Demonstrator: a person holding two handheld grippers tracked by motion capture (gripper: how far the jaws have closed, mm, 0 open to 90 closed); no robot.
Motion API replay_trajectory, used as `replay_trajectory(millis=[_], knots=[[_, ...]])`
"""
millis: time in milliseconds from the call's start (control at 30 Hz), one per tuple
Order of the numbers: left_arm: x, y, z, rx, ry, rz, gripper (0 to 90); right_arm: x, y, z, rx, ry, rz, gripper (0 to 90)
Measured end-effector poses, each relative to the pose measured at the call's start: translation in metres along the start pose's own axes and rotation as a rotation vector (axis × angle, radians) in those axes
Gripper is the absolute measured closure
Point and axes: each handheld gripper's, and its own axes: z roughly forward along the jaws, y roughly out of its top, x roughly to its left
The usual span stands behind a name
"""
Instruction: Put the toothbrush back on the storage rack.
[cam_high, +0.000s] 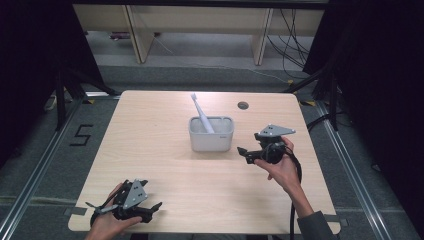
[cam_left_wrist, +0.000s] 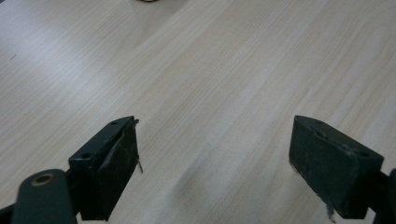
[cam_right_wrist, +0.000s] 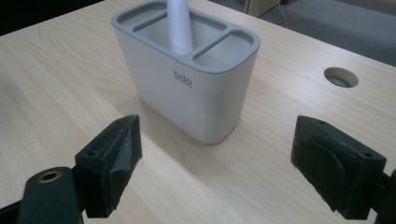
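holder (cam_high: 211, 134) stood mid-table, toothbrush (cam_high: 201, 112) leaning in it | right gripper (cam_high: 243, 153) just right of holder, jaws apart, empty, likely lined up to reach | left gripper (cam_high: 156, 206) well away near table edge, jaws apart, idle

left gripper (cam_high: 125, 206) fingers spread, right gripper (cam_high: 248, 154) likewise
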Motion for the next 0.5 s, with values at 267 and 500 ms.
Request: replay_trajectory(millis=[267, 500], knots=[[0.000, 0.000, 0.001, -0.010, -0.001, -0.011, 15.3, 0.003, -0.012, 0.002, 0.012, 0.008, -0.026, 17.4], [0.000, -0.001, 0.001, -0.012, 0.015, -0.012, 15.3, 0.008, -0.023, -0.002, 0.022, 0.015, 0.009, 17.4]])
